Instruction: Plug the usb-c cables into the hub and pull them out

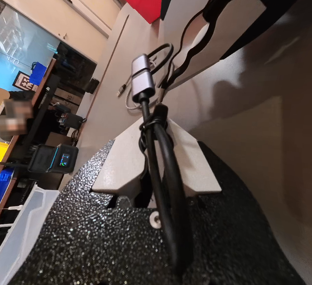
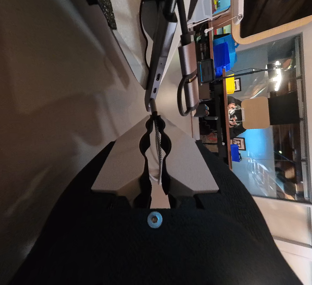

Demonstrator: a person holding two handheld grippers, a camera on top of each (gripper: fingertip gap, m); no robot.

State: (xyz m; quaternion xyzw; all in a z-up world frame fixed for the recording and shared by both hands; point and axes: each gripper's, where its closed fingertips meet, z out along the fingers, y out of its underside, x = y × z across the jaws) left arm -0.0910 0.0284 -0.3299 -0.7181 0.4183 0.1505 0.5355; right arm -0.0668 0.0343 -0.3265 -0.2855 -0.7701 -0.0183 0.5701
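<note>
My right tool (image 2: 154, 119) pinches the braided silver usb-c cable (image 2: 160, 148), plugged into the flat grey metal hub (image 2: 162, 60). My left tool (image 1: 155, 121) clamps the hub's bundled black cord (image 1: 162, 167) above the white table (image 1: 253, 91).

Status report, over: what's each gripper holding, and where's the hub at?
Left gripper shut on black cable bundle. Right gripper shut on braided cable, its plug at the hub end port. Second grey adapter hangs beside.
</note>
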